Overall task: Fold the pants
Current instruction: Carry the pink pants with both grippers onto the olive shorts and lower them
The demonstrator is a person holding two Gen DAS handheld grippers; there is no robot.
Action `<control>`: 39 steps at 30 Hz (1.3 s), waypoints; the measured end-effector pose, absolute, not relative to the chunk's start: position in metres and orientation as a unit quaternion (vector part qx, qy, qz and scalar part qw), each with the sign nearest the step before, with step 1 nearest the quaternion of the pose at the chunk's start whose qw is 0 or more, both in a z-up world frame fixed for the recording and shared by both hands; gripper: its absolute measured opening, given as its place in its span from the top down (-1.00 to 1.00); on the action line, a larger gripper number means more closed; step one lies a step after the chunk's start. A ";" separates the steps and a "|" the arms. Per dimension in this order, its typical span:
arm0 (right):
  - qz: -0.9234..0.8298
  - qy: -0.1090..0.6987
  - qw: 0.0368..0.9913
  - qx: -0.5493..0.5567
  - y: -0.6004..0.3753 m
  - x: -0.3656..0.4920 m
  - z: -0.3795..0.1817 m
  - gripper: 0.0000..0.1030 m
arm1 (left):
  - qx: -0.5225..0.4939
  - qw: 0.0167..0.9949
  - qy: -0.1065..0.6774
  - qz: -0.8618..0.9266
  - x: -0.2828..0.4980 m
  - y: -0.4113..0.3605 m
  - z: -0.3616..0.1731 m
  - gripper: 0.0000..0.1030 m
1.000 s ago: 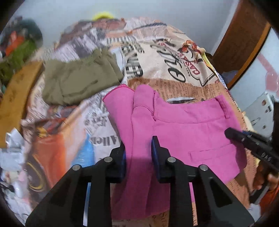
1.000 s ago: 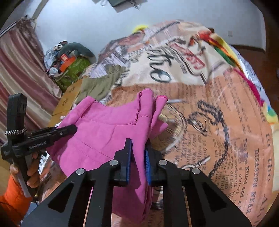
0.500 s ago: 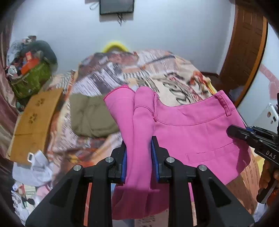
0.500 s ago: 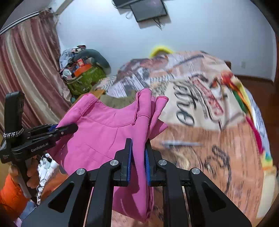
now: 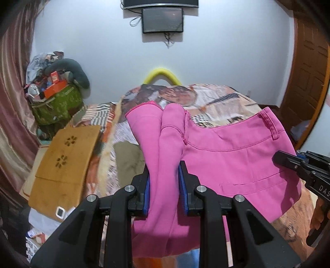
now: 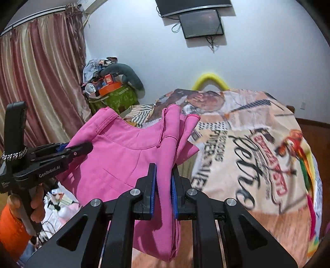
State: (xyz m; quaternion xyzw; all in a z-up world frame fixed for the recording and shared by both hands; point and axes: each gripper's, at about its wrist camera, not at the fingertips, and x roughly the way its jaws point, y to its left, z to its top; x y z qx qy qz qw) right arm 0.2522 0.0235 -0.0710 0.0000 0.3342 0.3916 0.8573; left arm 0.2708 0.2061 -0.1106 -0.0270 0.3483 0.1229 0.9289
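Pink pants (image 5: 237, 162) higher, two grippers.

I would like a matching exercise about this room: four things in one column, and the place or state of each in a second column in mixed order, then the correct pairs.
Things
1. bright pink fabric pants
2. dark flat wall screen
3. folded olive-green garment
4. tan wooden board with flower cut-outs

Places or states
A. lying on the printed bedspread
B. clamped in both claws, lifted
C. leaning beside the bed, at its left in the left wrist view
D. mounted high on the wall

Pairs: 1-B, 2-D, 3-A, 4-C
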 end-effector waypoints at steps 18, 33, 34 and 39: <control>0.371 0.395 0.840 -0.030 0.120 0.344 -0.154 0.78 | -0.062 0.901 0.400 0.157 0.378 0.303 -0.222 0.54; 0.337 0.436 0.829 -0.100 0.143 0.359 -0.212 0.64 | -0.081 0.868 0.469 0.144 0.404 0.333 -0.300 0.25; 0.336 0.440 0.826 -0.102 0.142 0.359 -0.212 0.64 | -0.078 0.868 0.471 0.139 0.400 0.333 -0.300 0.25; 0.328 0.456 0.819 -0.115 0.130 0.347 -0.215 0.29 | -0.041 0.863 0.481 0.149 0.383 0.330 -0.300 -0.09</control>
